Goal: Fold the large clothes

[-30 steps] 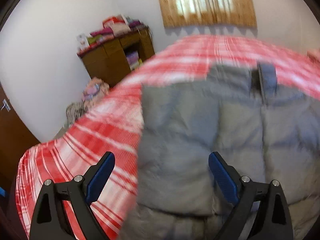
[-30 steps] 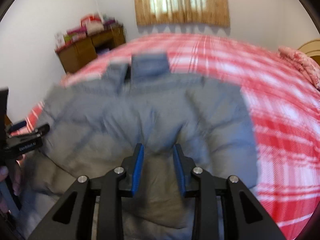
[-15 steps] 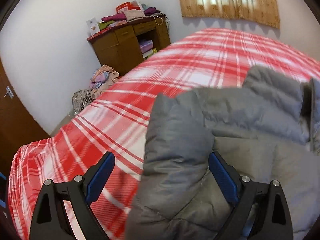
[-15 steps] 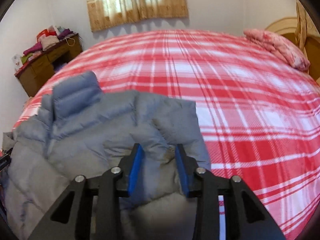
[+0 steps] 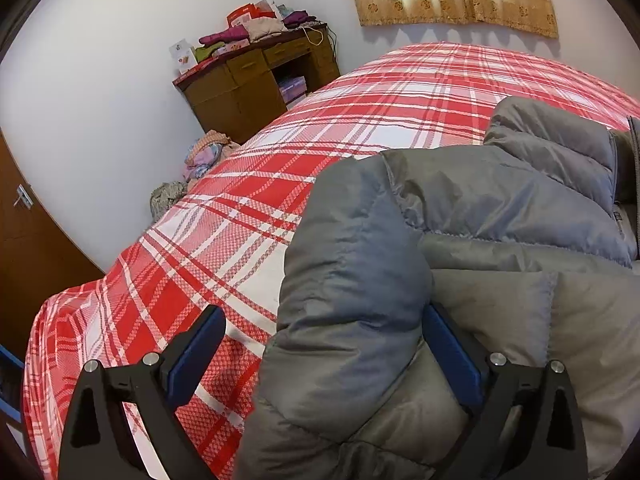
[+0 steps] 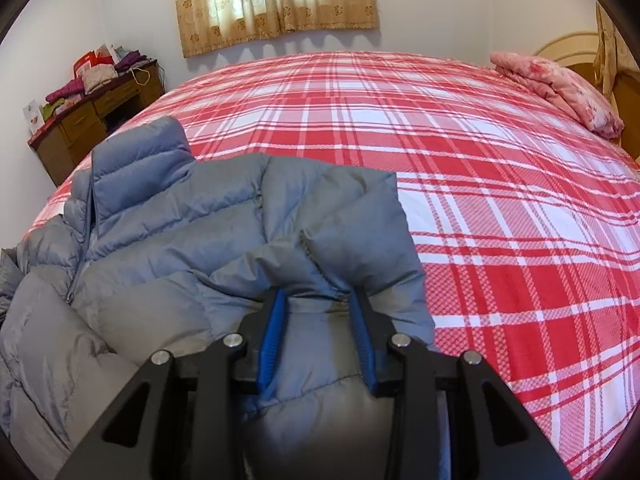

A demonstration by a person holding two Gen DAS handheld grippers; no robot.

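the grey puffer jacket [image 6: 168, 248] is lying on the near left part of the plaid bed [image 6: 500, 208]. the right tool [image 6: 318, 336] is pinching a folded sleeve [image 6: 352, 232] of it, while the left tool [image 5: 320, 356] is gaping wide around the other sleeve [image 5: 348, 280], gripping nothing.

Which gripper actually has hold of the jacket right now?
The right gripper: its jaws pinch a fold of the grey puffer jacket. The left gripper stands wide open around the sleeve.
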